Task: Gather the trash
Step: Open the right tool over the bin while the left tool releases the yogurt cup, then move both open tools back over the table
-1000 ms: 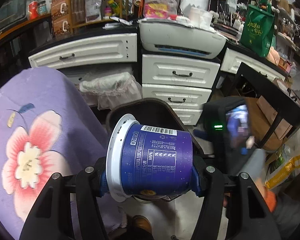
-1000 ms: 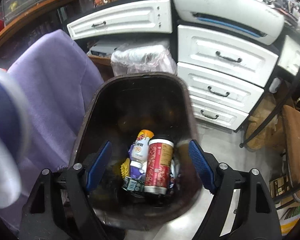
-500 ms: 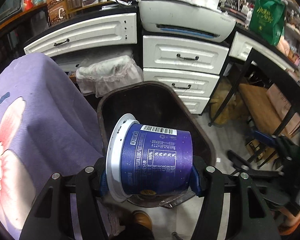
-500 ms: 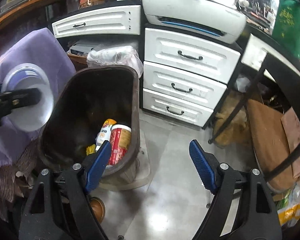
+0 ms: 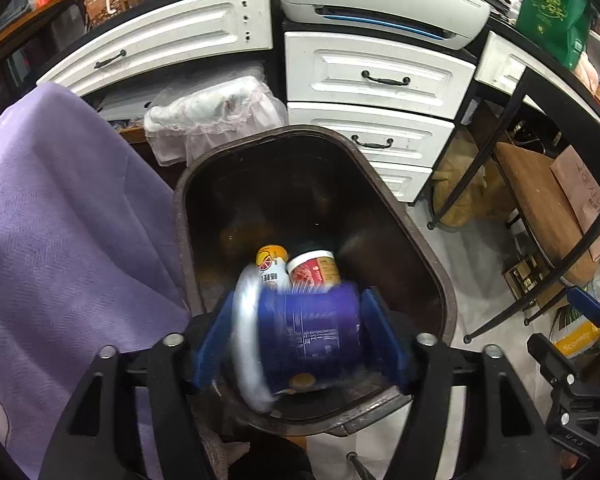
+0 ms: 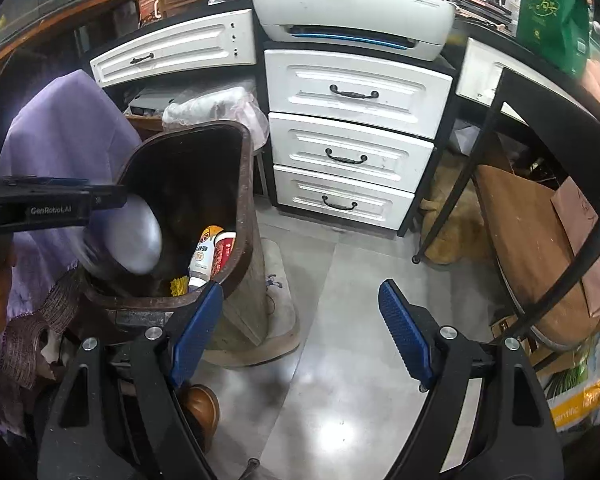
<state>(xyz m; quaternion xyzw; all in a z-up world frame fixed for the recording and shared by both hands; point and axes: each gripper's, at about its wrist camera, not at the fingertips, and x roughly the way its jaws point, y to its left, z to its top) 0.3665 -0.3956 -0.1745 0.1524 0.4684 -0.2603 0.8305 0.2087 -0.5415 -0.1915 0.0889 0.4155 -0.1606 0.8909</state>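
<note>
As its jaws have just been opening, the left hand-held gripper (image 5: 302, 344) stands apart, the blurred purple tub (image 5: 300, 340) seemingly loose between them over the bin's (image 5: 428, 256) near rim; the right hand-held gripper (image 6: 300, 332) gapes empty.

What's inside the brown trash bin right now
In the trash bin: a white bottle with a yellow cap, a red can, something yellow. A purple cup, blurred between the open left gripper fingers, hides the rest.

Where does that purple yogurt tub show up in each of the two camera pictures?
Left wrist view: purple yogurt tub, blurred, bottom centre between the left gripper fingers, over the brown bin.
Right wrist view: tub at left, at the bin's mouth.
Shared landmark: the white drawers behind.
</note>
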